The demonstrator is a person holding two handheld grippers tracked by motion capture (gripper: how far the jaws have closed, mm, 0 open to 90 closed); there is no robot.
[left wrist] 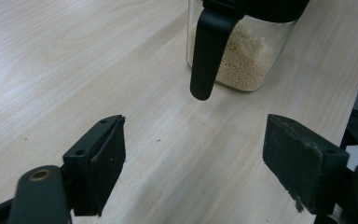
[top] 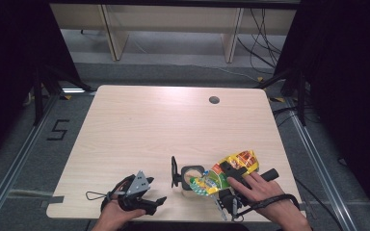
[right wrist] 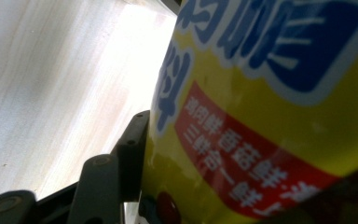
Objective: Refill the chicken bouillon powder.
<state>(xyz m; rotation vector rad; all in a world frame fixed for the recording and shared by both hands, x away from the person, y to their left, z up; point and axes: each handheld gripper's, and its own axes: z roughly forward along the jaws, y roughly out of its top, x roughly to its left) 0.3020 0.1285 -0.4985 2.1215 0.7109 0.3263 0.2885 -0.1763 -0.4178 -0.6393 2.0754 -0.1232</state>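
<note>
Pale wood table (top: 139, 125), dark floor around it; I see my left gripper (top: 160, 200) resting near the front edge, jaws wide apart with only bare wood between them. Just ahead of it stands a glass jar (left wrist: 254, 60) of pale grains with its black flip lid (top: 174, 171) open. My right gripper (top: 231, 179) is clamped on a yellow pouch (top: 229, 171), tilted with its mouth over the jar; in the right gripper view the pouch presses against the left jaw.
</note>
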